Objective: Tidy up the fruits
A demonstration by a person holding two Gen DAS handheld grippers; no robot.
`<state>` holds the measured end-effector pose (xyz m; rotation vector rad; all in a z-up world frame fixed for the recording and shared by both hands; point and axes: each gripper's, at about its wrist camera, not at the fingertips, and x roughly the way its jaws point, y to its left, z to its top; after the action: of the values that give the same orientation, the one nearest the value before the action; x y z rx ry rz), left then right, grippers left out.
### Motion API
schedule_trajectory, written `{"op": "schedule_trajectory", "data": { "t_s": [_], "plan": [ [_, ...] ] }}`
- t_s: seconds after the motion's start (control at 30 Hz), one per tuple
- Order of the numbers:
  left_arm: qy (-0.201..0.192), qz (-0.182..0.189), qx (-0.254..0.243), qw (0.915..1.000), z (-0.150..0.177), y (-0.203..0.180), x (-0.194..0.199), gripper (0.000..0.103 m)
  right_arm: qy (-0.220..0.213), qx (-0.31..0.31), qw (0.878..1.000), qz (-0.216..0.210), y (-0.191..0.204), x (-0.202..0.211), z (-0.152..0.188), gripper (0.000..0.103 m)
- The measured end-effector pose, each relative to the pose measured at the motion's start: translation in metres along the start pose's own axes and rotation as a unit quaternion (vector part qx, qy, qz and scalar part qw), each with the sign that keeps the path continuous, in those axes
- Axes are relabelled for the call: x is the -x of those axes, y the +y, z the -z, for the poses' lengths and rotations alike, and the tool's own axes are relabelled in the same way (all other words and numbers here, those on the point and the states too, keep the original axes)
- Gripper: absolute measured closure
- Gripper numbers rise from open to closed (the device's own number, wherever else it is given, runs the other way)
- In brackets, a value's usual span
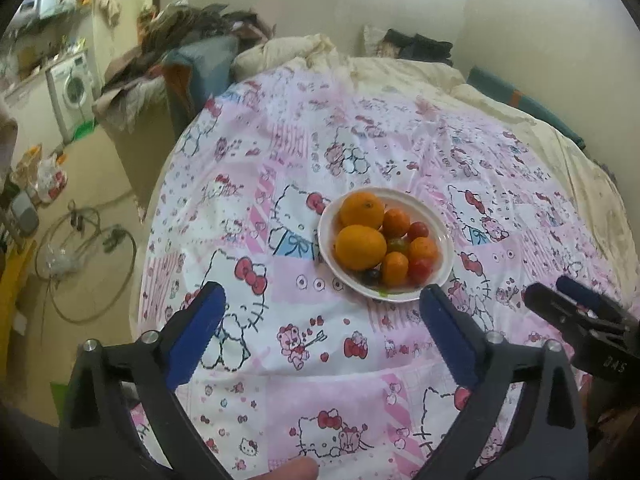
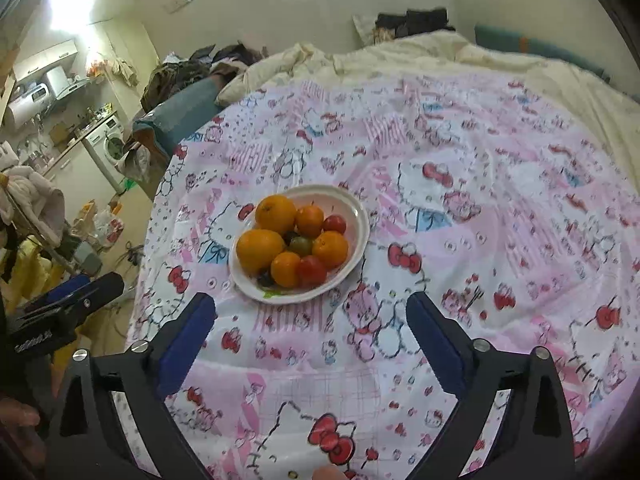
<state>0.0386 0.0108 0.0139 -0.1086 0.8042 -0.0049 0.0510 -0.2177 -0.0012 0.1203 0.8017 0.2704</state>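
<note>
While both tools (image 1: 322,294) gape: plated fruit (image 1: 384,240).

Fruits (image 1: 374,236) piled in plate (image 1: 444,242) on bedspread (image 1: 320,360), w/ bedding (image 1: 400,68) heaped behind.

White plate (image 1: 444,240) near the bed's middle holds orange fruits (image 1: 360,247), small red tomatoes (image 1: 419,231), one green-yellow piece (image 2: 301,245) and a dark berry (image 1: 371,276). Bedsheet (image 1: 280,184): pink and white patchwork, cartoon cats with red bows, pale blue patches. Cream quilt (image 2: 420,60) along the far edge. Gripper pads (image 1: 194,336) blue, frames black.
</note>
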Motion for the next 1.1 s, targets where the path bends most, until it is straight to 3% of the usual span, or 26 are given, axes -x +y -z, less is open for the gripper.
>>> {"op": "schedule_trajectory", "data": {
  "t_s": [0.13, 1.1],
  "plan": [
    [-0.006, -0.011, -0.023, 0.9997, 0.0014, -0.0082, -0.0050, 0.006, 0.001, -0.004, 1.000, 0.011, -0.0033, -0.0034, 0.0003, 0.002],
    [-0.009, -0.009, -0.013, 0.9998, -0.0001, -0.0102, -0.0028, 0.001, -0.016, 0.010, 0.999, 0.031, -0.0012, -0.0018, -0.0015, 0.000]
  ]
}}
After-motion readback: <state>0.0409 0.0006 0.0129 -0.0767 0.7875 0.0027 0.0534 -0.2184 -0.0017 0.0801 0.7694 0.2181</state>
